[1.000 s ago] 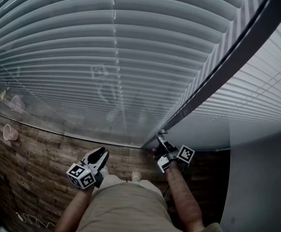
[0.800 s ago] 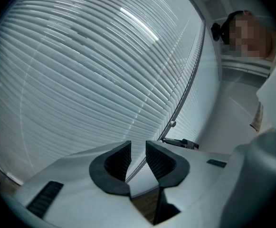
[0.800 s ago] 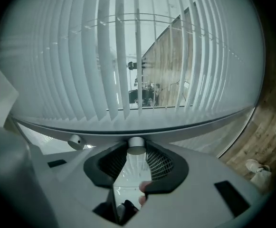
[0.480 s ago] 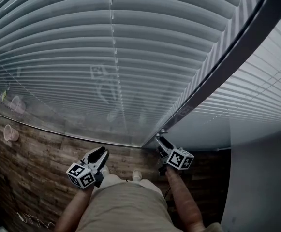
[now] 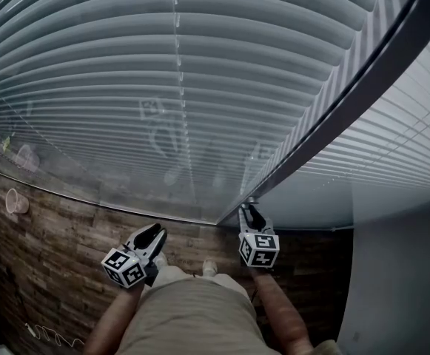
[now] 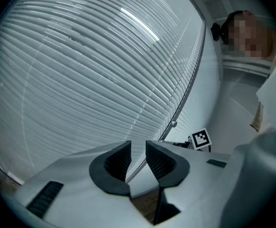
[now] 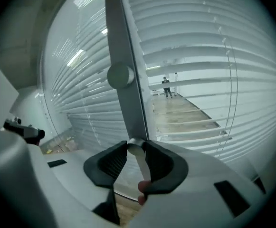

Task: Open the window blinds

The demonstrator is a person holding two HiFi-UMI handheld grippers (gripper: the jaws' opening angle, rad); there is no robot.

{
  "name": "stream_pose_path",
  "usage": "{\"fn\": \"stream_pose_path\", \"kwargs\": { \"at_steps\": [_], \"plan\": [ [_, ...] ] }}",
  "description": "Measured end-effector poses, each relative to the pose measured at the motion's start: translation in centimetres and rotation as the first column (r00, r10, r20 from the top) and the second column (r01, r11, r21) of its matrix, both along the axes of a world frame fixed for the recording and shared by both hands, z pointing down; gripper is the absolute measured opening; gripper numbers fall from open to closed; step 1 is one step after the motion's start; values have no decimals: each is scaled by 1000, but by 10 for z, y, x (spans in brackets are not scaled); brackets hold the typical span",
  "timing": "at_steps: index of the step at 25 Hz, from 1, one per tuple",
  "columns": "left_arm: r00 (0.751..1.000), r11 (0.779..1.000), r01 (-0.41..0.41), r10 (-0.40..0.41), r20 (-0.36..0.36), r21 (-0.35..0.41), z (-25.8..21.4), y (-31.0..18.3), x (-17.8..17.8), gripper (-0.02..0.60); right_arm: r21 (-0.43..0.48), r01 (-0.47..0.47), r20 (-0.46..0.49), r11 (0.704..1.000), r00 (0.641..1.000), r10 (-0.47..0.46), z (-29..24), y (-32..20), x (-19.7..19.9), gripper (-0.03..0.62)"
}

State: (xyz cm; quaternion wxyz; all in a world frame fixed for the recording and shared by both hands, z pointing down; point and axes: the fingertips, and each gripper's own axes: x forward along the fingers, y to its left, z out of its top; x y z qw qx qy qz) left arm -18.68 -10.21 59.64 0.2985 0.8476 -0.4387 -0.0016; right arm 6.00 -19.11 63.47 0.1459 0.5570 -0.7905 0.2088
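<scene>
The blinds (image 5: 200,65) cover the window in front of the person, and a dark frame (image 5: 348,102) divides them from a second set on the right. In the right gripper view, gaps between the slats on the right show a walkway outside. The right gripper (image 5: 249,211) is at the foot of this frame. Its jaws have just been closing, and they clamp a thin white wand (image 7: 140,159), which stands upright between the pads (image 7: 164,164). The left gripper (image 5: 152,235) hovers near it above the wood floor (image 5: 59,235) and points toward the blinds. Its jaws stand a little apart with nothing between them.
</scene>
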Motion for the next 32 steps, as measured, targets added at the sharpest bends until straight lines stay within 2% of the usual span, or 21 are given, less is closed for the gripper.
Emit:
{"fn": "stream_pose_path", "kwargs": {
  "at_steps": [2,4,7,11,15,19,21,24,25,29,32],
  "plan": [
    [1000,1000,3,-3,0,-2,1,1,-1,106,-46,-5,112,999,994,10,2,0,2,126],
    [1000,1000,4,-4,-2,-5,2,1,-1,106,-100,-9,239,995,970,33,3,0,3,124],
    [1000,1000,2,-2,-4,-5,2,1,0,106,-166,-12,396,986,915,78,5,0,5,123],
    [1000,1000,-4,4,-5,-3,3,1,3,106,-226,-16,550,974,823,141,3,-2,8,123],
    [1000,1000,-4,4,-5,-3,-1,2,4,106,-285,4,688,959,697,202,3,-2,10,122],
    [1000,1000,-1,1,-5,-4,-1,2,3,107,-322,33,787,946,565,247,7,-1,11,122],
    [1000,1000,0,0,-3,-4,2,3,3,106,-342,56,835,938,476,276,15,-1,12,121],
    [1000,1000,-6,6,-4,-7,2,3,4,106,-368,94,893,925,315,323,21,-1,13,121],
    [1000,1000,-6,6,-5,-9,2,3,5,106,-374,103,901,922,276,334,22,-1,13,121],
    [1000,1000,-2,2,-9,-11,3,3,4,106,-387,125,914,913,184,362,24,-1,13,121],
    [1000,1000,-6,6,-6,-4,3,4,5,106,-398,152,917,905,86,389,26,0,13,121]
  ]
}}
